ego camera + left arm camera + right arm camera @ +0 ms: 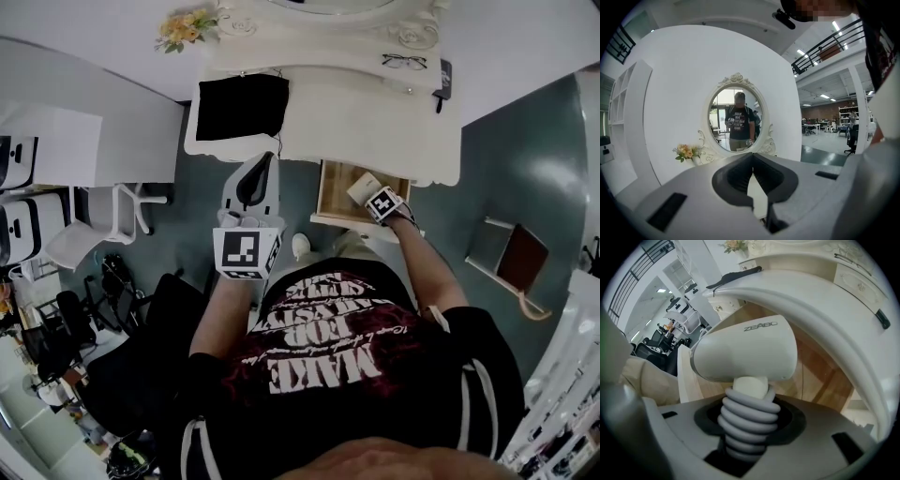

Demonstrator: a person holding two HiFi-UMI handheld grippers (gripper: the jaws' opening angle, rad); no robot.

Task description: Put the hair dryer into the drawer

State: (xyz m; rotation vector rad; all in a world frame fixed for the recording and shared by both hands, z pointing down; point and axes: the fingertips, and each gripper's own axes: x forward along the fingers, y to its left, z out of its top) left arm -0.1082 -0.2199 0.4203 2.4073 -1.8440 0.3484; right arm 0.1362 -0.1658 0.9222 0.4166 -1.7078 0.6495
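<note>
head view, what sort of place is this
Probably a mock bedroom corner inside a big open workspace: a white dressing table with an oval mirror and open wooden drawer, with office chairs nearby.

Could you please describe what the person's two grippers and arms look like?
Both the left gripper and right gripper have light grey bodies with dark grey lining inside the jaws. Each carries a white cube printed with black square markers: the left cube and the right cube. The person wears a black T-shirt with white and red lettering; its short sleeves have white stripes.
</note>
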